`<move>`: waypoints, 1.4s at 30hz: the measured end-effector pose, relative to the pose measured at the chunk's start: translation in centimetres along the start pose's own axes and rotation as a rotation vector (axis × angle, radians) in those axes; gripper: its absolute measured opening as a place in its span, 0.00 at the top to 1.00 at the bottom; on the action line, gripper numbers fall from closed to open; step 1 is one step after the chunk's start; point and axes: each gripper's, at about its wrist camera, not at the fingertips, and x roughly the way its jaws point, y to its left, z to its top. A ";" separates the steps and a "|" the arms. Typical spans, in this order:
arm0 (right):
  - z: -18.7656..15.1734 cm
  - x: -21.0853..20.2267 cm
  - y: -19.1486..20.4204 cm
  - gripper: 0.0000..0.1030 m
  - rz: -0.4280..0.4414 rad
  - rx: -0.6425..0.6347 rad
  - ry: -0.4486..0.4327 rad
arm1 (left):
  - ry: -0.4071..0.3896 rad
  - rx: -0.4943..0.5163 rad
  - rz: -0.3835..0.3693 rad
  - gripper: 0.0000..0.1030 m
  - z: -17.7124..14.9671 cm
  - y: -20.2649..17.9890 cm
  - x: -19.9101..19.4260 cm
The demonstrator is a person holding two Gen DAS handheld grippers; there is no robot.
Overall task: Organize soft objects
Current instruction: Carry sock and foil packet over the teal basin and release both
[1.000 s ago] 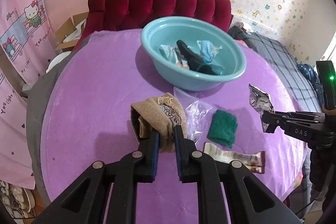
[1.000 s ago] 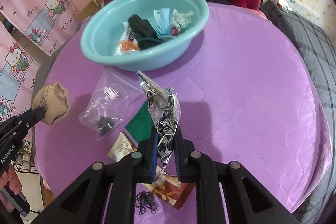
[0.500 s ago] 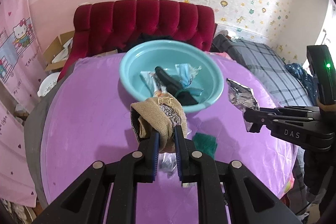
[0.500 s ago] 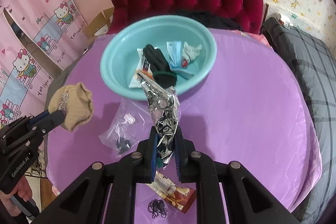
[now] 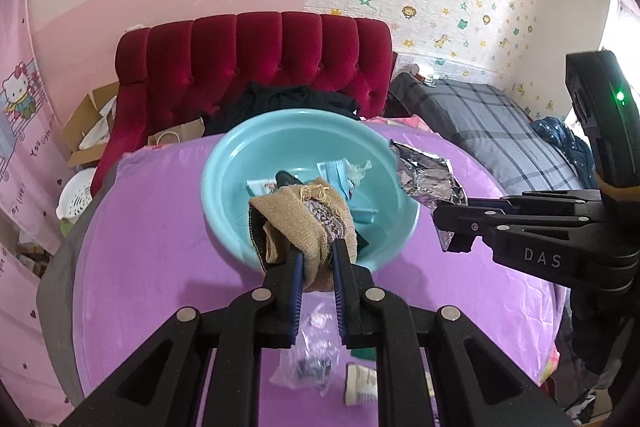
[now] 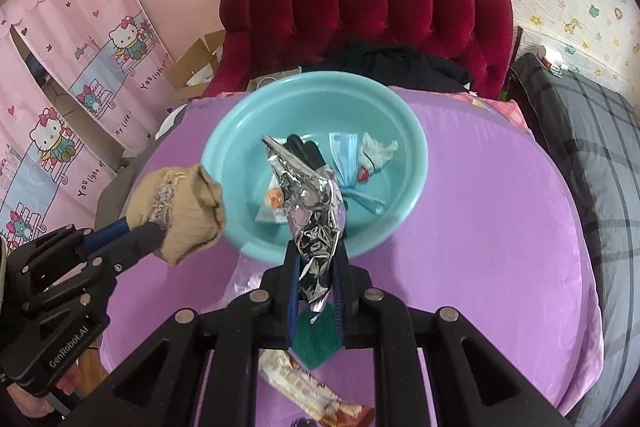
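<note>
The left hand-held gripper [image 5: 316, 263] pinches a tan sock [image 5: 304, 219] in the air at the near rim of the teal basin [image 5: 240, 163]. The right hand-held gripper [image 6: 317, 269] pinches a crumpled foil bag [image 6: 312, 211] over the basin's near edge. A green cloth [image 6: 318, 339] and snack wrapper [image 6: 304, 385] lie on the purple bench [image 6: 480, 227].

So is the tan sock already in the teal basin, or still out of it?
Still out. The tan sock is clamped in the left gripper, held in the air at the teal basin's near rim, not resting among the items inside.
</note>
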 end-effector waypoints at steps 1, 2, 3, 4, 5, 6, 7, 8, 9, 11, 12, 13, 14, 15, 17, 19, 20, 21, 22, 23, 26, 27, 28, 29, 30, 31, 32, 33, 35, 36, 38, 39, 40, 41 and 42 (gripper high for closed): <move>0.4 0.2 0.0 0.87 0.003 0.002 0.000 | 0.000 0.000 -0.001 0.86 0.3 0.1 0.3; 1.0 0.5 -0.1 0.87 0.010 0.006 0.002 | 0.003 -0.001 -0.003 0.86 0.8 0.3 0.8; 1.3 0.8 -0.1 0.87 0.013 0.006 0.003 | 0.004 -0.001 -0.006 0.86 1.1 0.4 1.1; 1.8 1.2 -0.1 0.87 0.015 0.006 0.003 | 0.005 0.001 -0.008 0.86 1.4 0.5 1.4; 2.2 1.4 -0.1 0.86 0.018 0.007 0.003 | 0.004 0.004 -0.007 0.86 1.8 0.6 1.9; 2.7 1.8 -0.2 0.86 0.020 0.008 0.004 | 0.007 0.007 -0.006 0.86 2.0 0.7 2.3; 3.2 2.2 -0.2 0.86 0.020 0.007 0.005 | 0.010 0.008 -0.006 0.86 2.3 0.8 2.7; 3.6 2.5 -0.2 0.86 0.021 0.007 0.005 | 0.013 0.007 -0.008 0.86 2.6 1.0 3.2; 3.9 2.9 -0.3 0.86 0.024 0.008 0.005 | 0.018 0.009 -0.006 0.86 2.8 1.1 3.7; 4.6 3.7 -0.4 0.86 0.028 0.011 0.011 | 0.024 0.014 -0.005 0.86 3.4 1.4 4.7; 5.0 4.2 -0.5 0.86 0.033 0.015 0.015 | 0.024 0.019 -0.002 0.86 3.6 1.4 5.0; 5.4 4.8 -0.7 0.86 0.042 0.021 0.021 | 0.024 0.023 0.001 0.86 3.7 1.5 5.4; 5.6 5.2 -0.8 0.86 0.047 0.024 0.026 | 0.026 0.024 0.002 0.86 3.9 1.6 5.9; 6.0 5.9 -0.9 0.86 0.050 0.028 0.031 | 0.030 0.022 0.000 0.86 4.1 1.8 6.4; 6.5 6.8 -1.0 0.86 0.038 0.022 0.034 | 0.042 0.017 -0.008 0.86 4.4 2.1 7.4; 7.0 7.8 -1.1 0.86 0.038 0.019 0.038 | 0.041 0.021 -0.007 0.86 4.6 2.3 8.2; 7.2 8.3 -1.1 0.85 0.035 0.019 0.039 | 0.041 0.026 -0.007 0.86 4.8 2.2 8.6; 7.5 8.8 -1.2 0.85 0.032 0.017 0.040 | 0.040 0.029 -0.007 0.86 4.9 2.3 8.9; 7.7 9.3 -1.2 0.85 0.031 0.018 0.041 | 0.042 0.032 -0.007 0.86 5.0 2.4 9.4; 7.9 9.7 -1.3 0.85 0.032 0.021 0.044 | 0.046 0.034 -0.006 0.86 5.1 2.4 9.8; 8.7 11.3 -1.6 0.85 0.038 0.038 0.054 | 0.056 0.040 -0.008 0.86 5.3 2.7 11.3; 8.9 11.8 -1.7 0.85 0.040 0.042 0.057 | 0.057 0.043 -0.009 0.86 5.4 2.7 11.6; 9.0 12.2 -1.8 0.85 0.043 0.046 0.061 | 0.060 0.046 -0.009 0.86 5.4 2.8 12.1; 9.2 12.9 -2.0 0.84 0.044 0.048 0.063 | 0.064 0.051 -0.007 0.86 5.4 2.8 12.5; 9.3 13.3 -2.0 0.84 0.040 0.050 0.065 | 0.069 0.055 -0.008 0.86 5.4 2.7 12.9; 9.4 14.0 -2.2 0.84 0.036 0.053 0.072 | 0.074 0.059 -0.007 0.86 5.4 2.7 13.2; 9.5 14.5 -2.4 0.84 0.037 0.059 0.080 | 0.084 0.060 -0.005 0.86 5.4 2.8 13.8; 9.6 14.9 -2.6 0.84 0.040 0.066 0.084 | 0.089 0.057 -0.005 0.86 5.4 2.8 14.3; 9.7 15.7 -3.0 0.84 0.043 0.079 0.092 | 0.108 0.044 0.006 0.86 5.1 3.1 15.1; 9.7 16.1 -3.1 0.84 0.044 0.085 0.096 | 0.115 0.038 0.007 0.86 5.1 3.1 15.5; 9.7 16.6 -3.3 0.84 0.045 0.093 0.106 | 0.123 0.035 0.008 0.86 5.0 3.2 15.9; 9.6 16.7 -3.4 0.83 0.047 0.094 0.106 | 0.119 0.037 0.007 0.86 5.0 3.2 15.9; 9.6 16.8 -3.5 0.82 0.055 0.096 0.105 | 0.117 0.039 0.003 0.85 5.0 3.2 16.0; 9.6 16.7 -3.5 0.81 0.067 0.098 0.102 | 0.115 0.044 0.000 0.85 5.1 3.1 16.0; 9.7 16.7 -3.5 0.80 0.077 0.097 0.099 | 0.114 0.048 0.004 0.85 5.1 3.0 16.1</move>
